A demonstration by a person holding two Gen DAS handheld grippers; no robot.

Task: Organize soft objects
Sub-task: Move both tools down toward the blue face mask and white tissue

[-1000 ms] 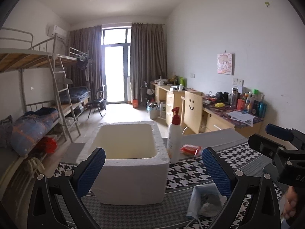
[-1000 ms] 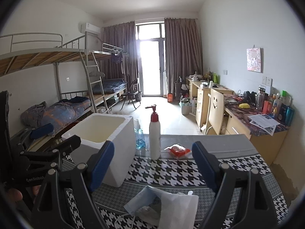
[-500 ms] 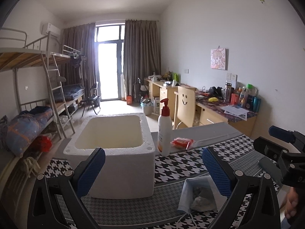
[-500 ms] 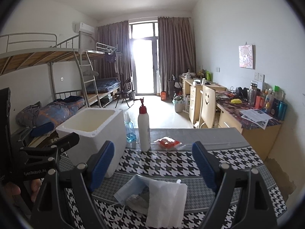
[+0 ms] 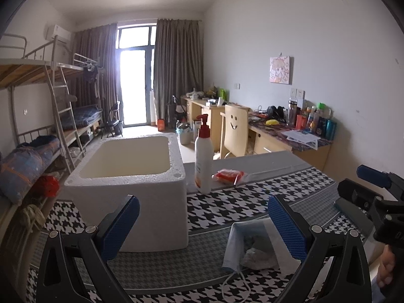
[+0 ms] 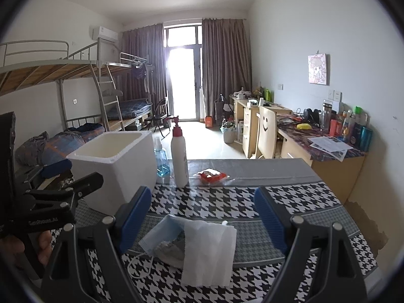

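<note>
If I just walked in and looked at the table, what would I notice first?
Probably the big white foam box, open and empty, on the left of the black-and-white checked tablecloth. Next, the white pump bottle with a red top, standing upright just right of the box. Closest to you, between the open right gripper fingers, lies a blue face mask with white tissue partly over it.
</note>
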